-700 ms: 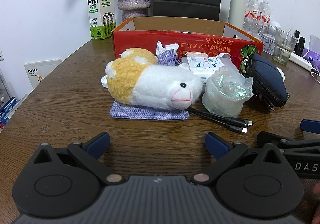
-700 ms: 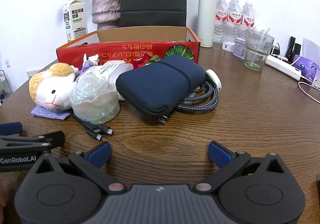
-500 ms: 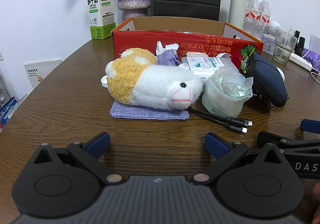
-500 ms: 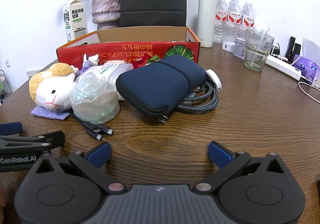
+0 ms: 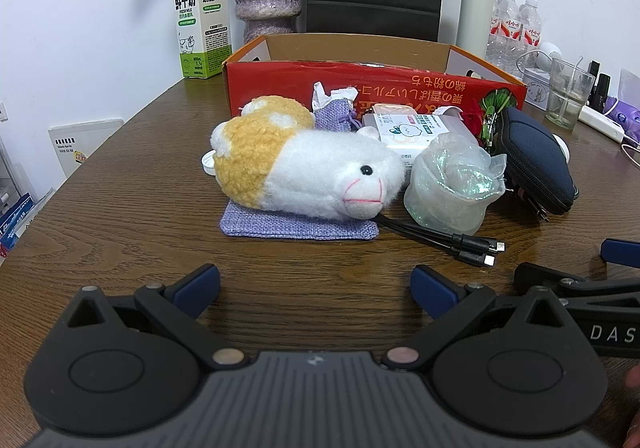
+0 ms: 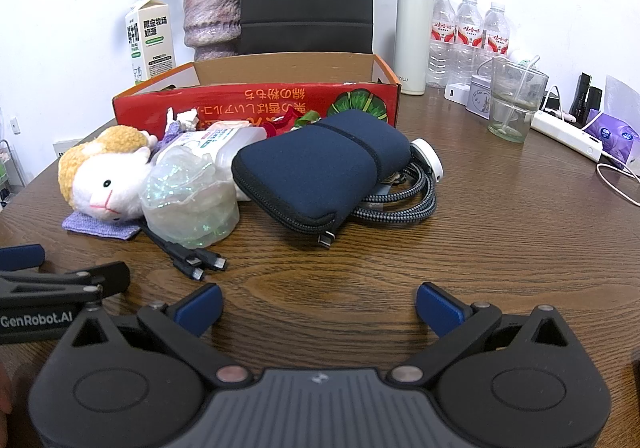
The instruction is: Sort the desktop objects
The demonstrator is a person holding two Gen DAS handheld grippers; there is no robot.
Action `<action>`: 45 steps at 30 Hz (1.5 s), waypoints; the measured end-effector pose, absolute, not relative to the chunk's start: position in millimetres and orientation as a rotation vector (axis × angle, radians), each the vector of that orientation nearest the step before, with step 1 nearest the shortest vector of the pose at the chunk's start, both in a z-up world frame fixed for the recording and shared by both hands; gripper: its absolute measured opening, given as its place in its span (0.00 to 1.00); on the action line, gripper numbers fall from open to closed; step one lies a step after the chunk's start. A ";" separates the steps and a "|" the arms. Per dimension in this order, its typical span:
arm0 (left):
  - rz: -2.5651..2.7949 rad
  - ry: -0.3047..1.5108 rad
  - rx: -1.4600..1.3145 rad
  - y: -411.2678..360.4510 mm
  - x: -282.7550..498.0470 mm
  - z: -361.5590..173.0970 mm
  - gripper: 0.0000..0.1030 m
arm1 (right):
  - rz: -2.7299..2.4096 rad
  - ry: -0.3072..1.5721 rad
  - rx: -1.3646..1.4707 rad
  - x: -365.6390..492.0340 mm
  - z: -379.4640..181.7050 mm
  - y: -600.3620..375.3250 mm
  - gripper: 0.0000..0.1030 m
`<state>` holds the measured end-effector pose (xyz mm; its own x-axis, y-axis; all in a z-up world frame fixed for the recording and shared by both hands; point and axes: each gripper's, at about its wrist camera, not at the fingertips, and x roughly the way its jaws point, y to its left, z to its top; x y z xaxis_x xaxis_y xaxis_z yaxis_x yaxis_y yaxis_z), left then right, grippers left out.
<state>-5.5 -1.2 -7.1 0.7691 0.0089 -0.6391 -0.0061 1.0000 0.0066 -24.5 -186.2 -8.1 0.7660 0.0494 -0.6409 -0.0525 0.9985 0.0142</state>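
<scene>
Both grippers, left gripper (image 5: 315, 282) and right gripper (image 6: 319, 302), hover spread wide and empty. Lifting the plush sheep (image 5: 308, 167) may drag the purple cloth (image 5: 298, 226) beneath it.

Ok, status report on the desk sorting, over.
Left hand-held gripper and right hand-held gripper open, empty. White-and-yellow plush toy, navy zip pouch unsorted before red cardboard box. Black cable plugs nearest.

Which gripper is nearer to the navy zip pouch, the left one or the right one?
Right. The right gripper sits open directly in front of the navy zip pouch; the left gripper, also open, faces the plush toy, with the pouch off to its right.
</scene>
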 end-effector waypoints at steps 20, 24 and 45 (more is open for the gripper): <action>0.010 0.692 0.003 -1.7 -6.6 -8.9 1.00 | 0.057 0.696 -0.006 -23.8 -8.3 -186.2 1.00; -0.001 0.657 -0.031 5.4 -11.6 -2.7 1.00 | 0.075 0.697 -0.016 -22.7 -7.0 -185.9 1.00; -0.010 0.702 -0.455 74.6 72.2 14.2 0.63 | 0.327 0.502 -0.254 7.7 15.3 -113.9 0.44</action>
<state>72.2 74.6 14.2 0.7674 -0.1595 -0.6211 -0.1421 0.9022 -0.4072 7.7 -113.9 15.3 0.8270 0.2426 -0.5072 -0.3657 0.9173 -0.1574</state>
